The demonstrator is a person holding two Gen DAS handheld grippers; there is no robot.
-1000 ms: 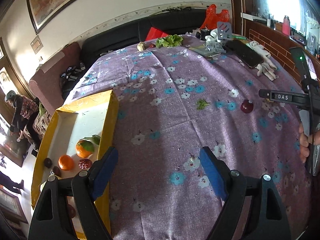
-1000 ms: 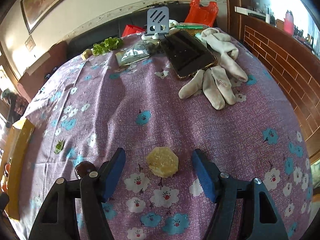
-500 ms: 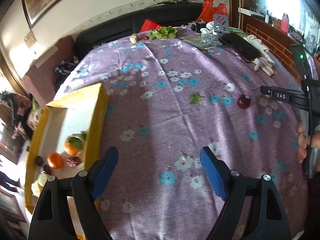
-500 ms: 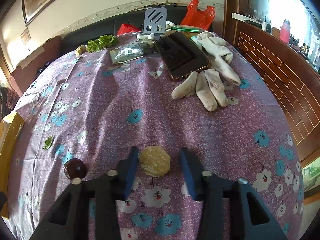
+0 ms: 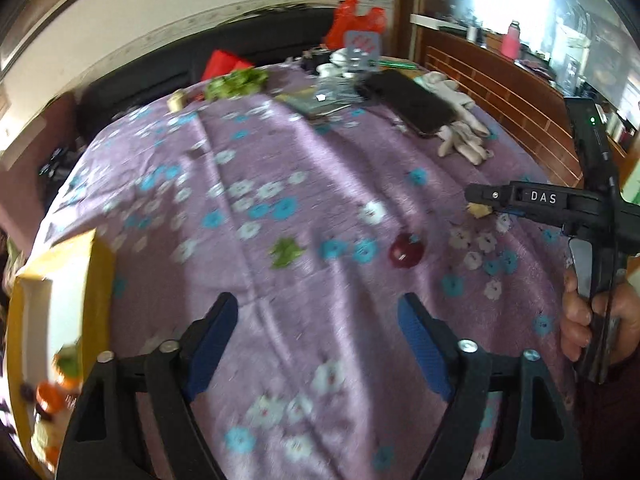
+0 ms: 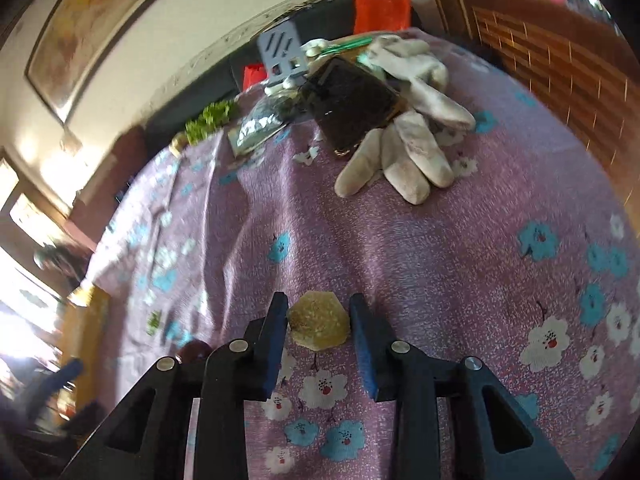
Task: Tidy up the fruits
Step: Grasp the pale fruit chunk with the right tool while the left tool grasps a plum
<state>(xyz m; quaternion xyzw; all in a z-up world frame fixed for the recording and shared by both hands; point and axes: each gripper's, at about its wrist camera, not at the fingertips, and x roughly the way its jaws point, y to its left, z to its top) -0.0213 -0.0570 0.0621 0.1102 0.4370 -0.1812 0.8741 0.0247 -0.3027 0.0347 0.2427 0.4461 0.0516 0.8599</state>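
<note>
My right gripper (image 6: 319,322) is shut on a yellow hexagonal fruit slice (image 6: 319,325) just above the purple flowered cloth (image 6: 440,260). From the left wrist view the right gripper (image 5: 480,202) shows at right, with the slice (image 5: 480,210) peeking under it. My left gripper (image 5: 318,320) is open and empty over the cloth. A dark red fruit (image 5: 405,249) lies ahead of it; it also shows in the right wrist view (image 6: 195,351). A yellow tray (image 5: 60,264) with orange fruit (image 5: 50,394) sits at left.
A small green leaf (image 5: 285,253) lies on the cloth. At the far side are a black phone (image 6: 352,102), white gloves (image 6: 408,148), a foil packet (image 6: 258,124), green leafy vegetables (image 5: 236,82) and red bags (image 5: 356,20). A brick-pattern wall (image 6: 560,60) runs along the right.
My right gripper has closed on the yellow slice and tilted. My left gripper has swung right, so the tray has slid toward the left edge of its view.
</note>
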